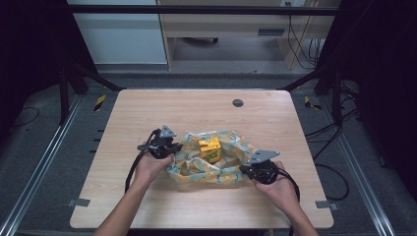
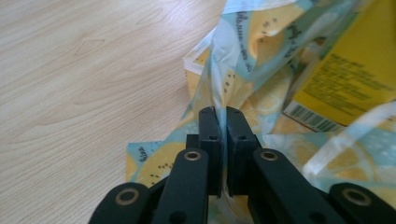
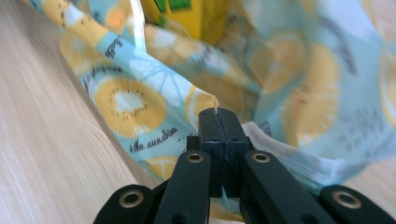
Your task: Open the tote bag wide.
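Where the pale wood-grain table (image 1: 147, 196) stands on a grey floor, dark frame posts rise at either side, cables trail on the right, and light cabinets stand beyond. Near its front edge lies a crumpled, thin cloth (image 1: 231, 169) printed with yellow lemon slices on light blue, gathered loosely around a boxy yellow carton (image 1: 210, 149) with a barcode panel. At the cloth's left edge, the left gripper (image 2: 222, 114) has its black jaws nipped together on a fold of fabric. At its right edge, the right gripper (image 3: 218, 115) is likewise pinched closed on the hem.
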Demonstrator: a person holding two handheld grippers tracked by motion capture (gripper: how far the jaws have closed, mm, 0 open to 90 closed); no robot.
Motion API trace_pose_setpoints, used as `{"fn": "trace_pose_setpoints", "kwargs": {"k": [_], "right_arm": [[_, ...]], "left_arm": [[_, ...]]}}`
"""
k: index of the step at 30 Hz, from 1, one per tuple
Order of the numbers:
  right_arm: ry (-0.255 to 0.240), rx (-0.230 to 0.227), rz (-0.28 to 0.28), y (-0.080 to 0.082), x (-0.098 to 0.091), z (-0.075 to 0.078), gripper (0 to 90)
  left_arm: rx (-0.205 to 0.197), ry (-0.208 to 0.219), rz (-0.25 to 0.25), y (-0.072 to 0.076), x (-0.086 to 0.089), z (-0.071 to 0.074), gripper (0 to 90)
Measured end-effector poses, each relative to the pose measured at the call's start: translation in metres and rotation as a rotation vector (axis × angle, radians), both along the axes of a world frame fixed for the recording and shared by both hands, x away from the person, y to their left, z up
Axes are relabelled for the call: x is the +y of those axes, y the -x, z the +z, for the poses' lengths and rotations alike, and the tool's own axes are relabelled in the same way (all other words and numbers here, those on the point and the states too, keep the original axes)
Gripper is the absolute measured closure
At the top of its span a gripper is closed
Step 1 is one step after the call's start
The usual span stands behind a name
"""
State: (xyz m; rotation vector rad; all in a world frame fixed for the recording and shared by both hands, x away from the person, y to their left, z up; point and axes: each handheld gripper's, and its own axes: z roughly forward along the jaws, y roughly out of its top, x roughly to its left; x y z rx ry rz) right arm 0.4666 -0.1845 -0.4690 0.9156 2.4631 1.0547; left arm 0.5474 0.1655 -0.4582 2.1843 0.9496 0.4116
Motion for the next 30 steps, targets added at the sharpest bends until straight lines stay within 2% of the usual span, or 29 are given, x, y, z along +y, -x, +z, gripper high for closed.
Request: {"fn": "trace_pose_setpoints", "kwargs": {"k": [7, 8, 10, 30], "right_arm": [[-0.011, 0.021, -0.036, -0.004, -0.017, -0.011, 90.0], [-0.019, 0.023, -0.041, -0.004, -0.018, -0.011, 90.0], [-0.017, 0.029, -0.051, -0.004, -0.021, -0.012, 90.0], [0.012, 0.047, -0.074, -0.003, -0.028, -0.021, 90.0]], "left_arm": [[0.006, 0.0, 0.017, -0.01, 0.004, -0.007, 87.7], [-0.007, -0.001, 0.024, -0.01, 0.005, -0.008, 88.0], [-0.009, 0.009, 0.035, -0.01, 0.007, -0.009, 88.7], [-0.008, -0.007, 0.045, -0.007, 0.009, -0.017, 89.7]]}}
